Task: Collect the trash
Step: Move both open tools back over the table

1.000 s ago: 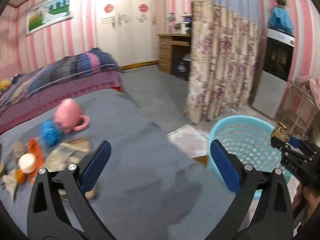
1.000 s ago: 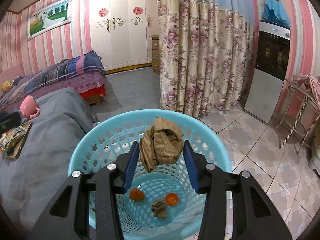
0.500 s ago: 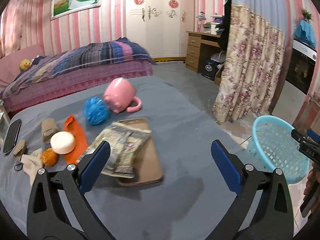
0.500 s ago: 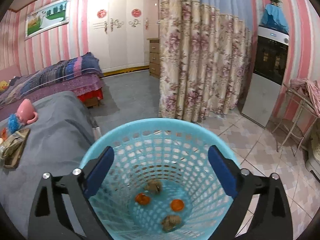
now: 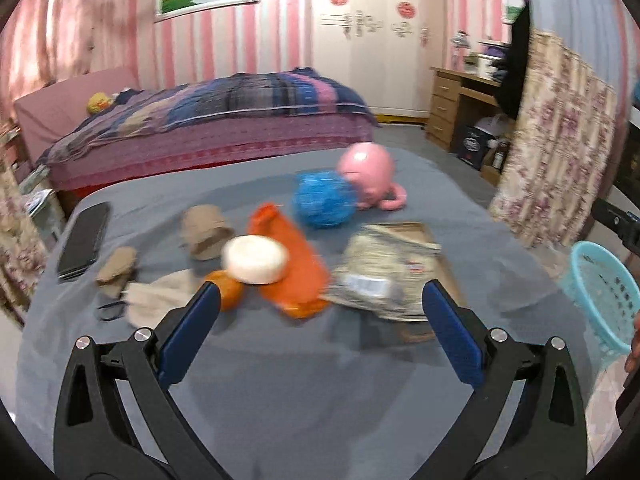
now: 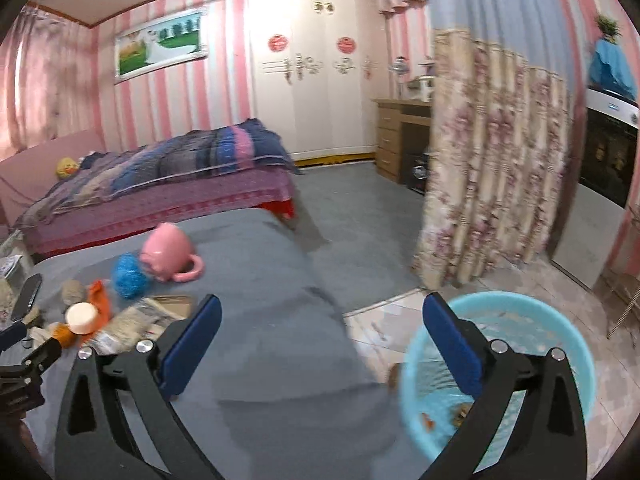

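My left gripper (image 5: 320, 304) stands open and empty over the grey cover (image 5: 304, 392), just short of the trash pile. In the pile lie crumpled brown paper (image 5: 206, 230), a second brown wad (image 5: 118, 268), an orange bag (image 5: 288, 264), a white round lid (image 5: 256, 260), a white tissue (image 5: 156, 300) and a snack wrapper (image 5: 384, 276). My right gripper (image 6: 322, 304) has its jaws opening, with nothing between them. It hangs over the cover's edge, left of the blue basket (image 6: 520, 312). Bits of trash (image 6: 428, 420) lie on the basket's bottom.
A pink mug (image 5: 368, 176) on its side, a blue ball (image 5: 324, 200) and a black phone (image 5: 82, 240) share the cover. A bed (image 5: 224, 128) stands behind. A floral curtain (image 6: 492, 160) hangs right of the cover, with tiled floor (image 6: 600, 312) around the basket.
My right gripper opened and dropped the brown paper into the basket, then swung left off it. My left gripper swung left from the basket side to face the trash pile.
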